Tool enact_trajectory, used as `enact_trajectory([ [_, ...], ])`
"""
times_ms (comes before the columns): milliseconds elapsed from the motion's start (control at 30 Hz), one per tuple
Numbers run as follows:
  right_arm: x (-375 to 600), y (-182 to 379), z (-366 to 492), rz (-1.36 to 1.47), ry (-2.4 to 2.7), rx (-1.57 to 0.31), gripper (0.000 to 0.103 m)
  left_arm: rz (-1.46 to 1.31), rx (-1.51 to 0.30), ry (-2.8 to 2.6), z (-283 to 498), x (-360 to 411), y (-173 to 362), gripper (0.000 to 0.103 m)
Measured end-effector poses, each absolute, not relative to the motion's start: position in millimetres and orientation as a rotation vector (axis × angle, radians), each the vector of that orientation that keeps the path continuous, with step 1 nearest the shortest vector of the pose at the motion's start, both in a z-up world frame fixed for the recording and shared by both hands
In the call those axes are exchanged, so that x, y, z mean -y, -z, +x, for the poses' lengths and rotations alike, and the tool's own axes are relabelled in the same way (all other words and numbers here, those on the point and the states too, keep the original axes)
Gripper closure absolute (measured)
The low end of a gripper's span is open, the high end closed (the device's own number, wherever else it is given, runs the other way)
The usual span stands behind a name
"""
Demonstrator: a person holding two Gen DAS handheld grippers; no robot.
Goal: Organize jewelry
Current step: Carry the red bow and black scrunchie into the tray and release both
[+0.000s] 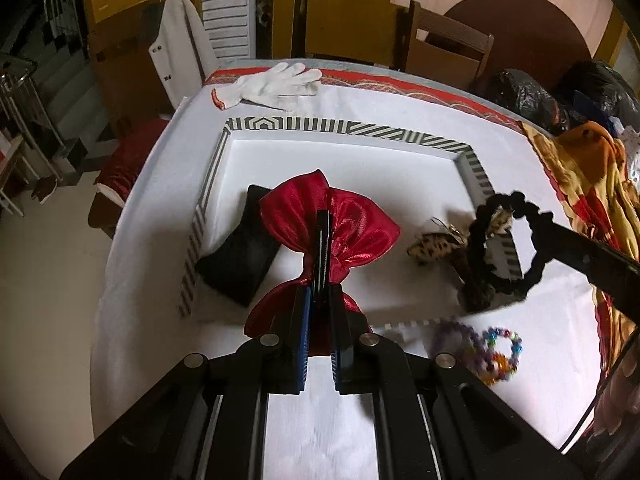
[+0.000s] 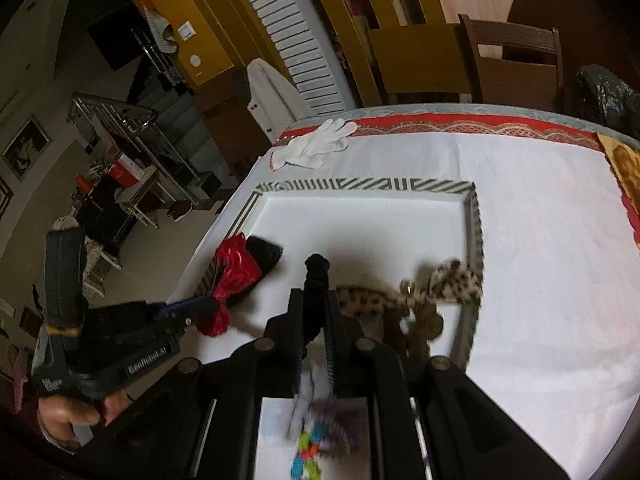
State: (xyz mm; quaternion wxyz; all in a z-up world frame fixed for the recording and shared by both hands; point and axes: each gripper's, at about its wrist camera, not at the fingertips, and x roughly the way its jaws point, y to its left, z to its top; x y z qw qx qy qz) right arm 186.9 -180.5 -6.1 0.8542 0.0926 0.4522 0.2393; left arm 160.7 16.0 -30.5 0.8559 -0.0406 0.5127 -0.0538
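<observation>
My left gripper is shut on a red satin bow and holds it over the white tray with a striped rim. It also shows in the right wrist view, with the red bow. My right gripper is shut on a black scrunchie, which hangs as a ring in the left wrist view over the tray's right side. A leopard-print bow lies in the tray; it shows in the right wrist view. A black cloth piece lies in the tray's left part.
Colourful bead bracelets lie on the white cloth in front of the tray, blurred in the right wrist view. A white glove lies at the table's far edge. A patterned orange cloth covers the right side. Chairs stand behind.
</observation>
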Motion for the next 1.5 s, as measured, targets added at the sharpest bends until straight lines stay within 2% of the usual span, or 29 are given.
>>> enact_trajectory([
  [367, 158, 64, 270, 0.253, -0.455, -1.072, 0.093, -0.087, -1.128, 0.110, 208, -10, 61, 0.082],
  [600, 160, 104, 292, 0.215, -0.379, -1.148, 0.093, -0.104, -1.170, 0.116, 217, -7, 80, 0.082],
  [933, 160, 114, 296, 0.141, -0.318, -1.161, 0.093, -0.115, -1.192, 0.109, 219, -4, 88, 0.082],
  [1033, 160, 111, 293, 0.099, -0.303, -1.148, 0.084, -0.120, -1.195, 0.102, 219, -4, 90, 0.082],
  [1100, 159, 108, 289, 0.078, -0.302, -1.134, 0.071, -0.121, -1.198, 0.098, 219, -3, 91, 0.076],
  [1167, 160, 103, 285, 0.074, -0.307, -1.124, 0.064, -0.132, -1.200, 0.101, 219, -4, 90, 0.061],
  [1300, 163, 89, 272, 0.077, -0.315, -1.090, 0.057, -0.167, -1.183, 0.106, 215, -6, 82, 0.050],
  [1367, 165, 81, 265, 0.087, -0.314, -1.071, 0.049, -0.177, -1.176, 0.109, 212, -7, 77, 0.044],
  [1500, 175, 61, 241, 0.109, -0.314, -1.016, 0.046, -0.177, -1.144, 0.102, 201, -8, 64, 0.042],
])
